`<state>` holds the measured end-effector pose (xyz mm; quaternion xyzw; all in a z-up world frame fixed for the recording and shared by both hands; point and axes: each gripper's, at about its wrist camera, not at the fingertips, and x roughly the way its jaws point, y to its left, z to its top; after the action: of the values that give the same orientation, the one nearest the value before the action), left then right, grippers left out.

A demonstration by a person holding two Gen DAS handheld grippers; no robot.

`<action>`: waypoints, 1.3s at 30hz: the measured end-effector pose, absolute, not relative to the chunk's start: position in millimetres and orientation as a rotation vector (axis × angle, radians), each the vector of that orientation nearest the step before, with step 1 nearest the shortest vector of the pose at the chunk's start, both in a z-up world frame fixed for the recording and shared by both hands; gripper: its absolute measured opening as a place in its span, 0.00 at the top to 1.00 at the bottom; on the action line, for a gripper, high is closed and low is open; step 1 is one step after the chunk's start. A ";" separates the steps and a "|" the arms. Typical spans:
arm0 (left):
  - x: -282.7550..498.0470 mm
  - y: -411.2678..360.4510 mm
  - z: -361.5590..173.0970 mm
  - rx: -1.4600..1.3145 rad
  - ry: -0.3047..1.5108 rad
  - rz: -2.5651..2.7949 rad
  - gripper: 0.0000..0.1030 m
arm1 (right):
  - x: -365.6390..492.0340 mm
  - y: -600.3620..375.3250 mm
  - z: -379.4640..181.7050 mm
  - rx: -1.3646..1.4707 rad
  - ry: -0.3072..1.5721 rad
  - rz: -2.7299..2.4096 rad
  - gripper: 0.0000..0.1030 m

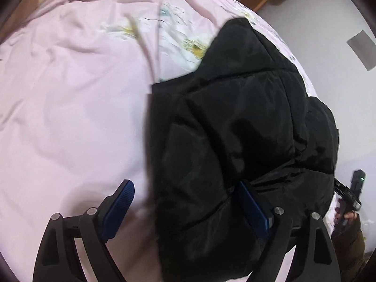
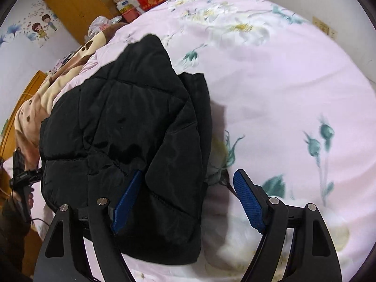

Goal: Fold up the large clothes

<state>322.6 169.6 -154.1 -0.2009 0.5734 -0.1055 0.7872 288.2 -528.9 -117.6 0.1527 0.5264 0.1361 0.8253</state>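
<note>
Jacket (image 1: 235, 129), black and padded, lies folded on the pink bedspread (image 1: 70, 94), its long axis running away from both tools. Left gripper (image 1: 185, 213) straddles its near left edge, jaws apart, gripping nothing. Right gripper (image 2: 188, 202) straddles the near right edge, equally close, jaws wide.

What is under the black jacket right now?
The black puffer jacket lies folded on the pink floral bedspread. Anything between them is covered.
</note>
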 end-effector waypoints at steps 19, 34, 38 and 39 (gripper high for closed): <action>384.3 151.3 -198.0 -0.438 1.331 -0.322 0.00 | 330.2 -488.7 -162.2 0.399 1.274 0.520 0.09; 384.9 136.7 -173.6 -0.399 1.295 -0.286 0.36 | 313.5 -440.3 -130.3 0.246 1.209 0.475 0.49; 388.0 143.1 -182.7 -0.458 1.313 -0.317 0.28 | 314.3 -440.6 -133.2 0.253 1.210 0.484 0.49; 389.9 147.1 -184.6 -0.464 1.316 -0.326 0.23 | 316.3 -454.1 -131.8 0.261 1.215 0.491 0.49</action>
<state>389.9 147.1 -184.6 -0.2126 0.6032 -0.1492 0.7541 316.3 -454.1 -131.8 0.1211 0.5634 0.2277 0.7849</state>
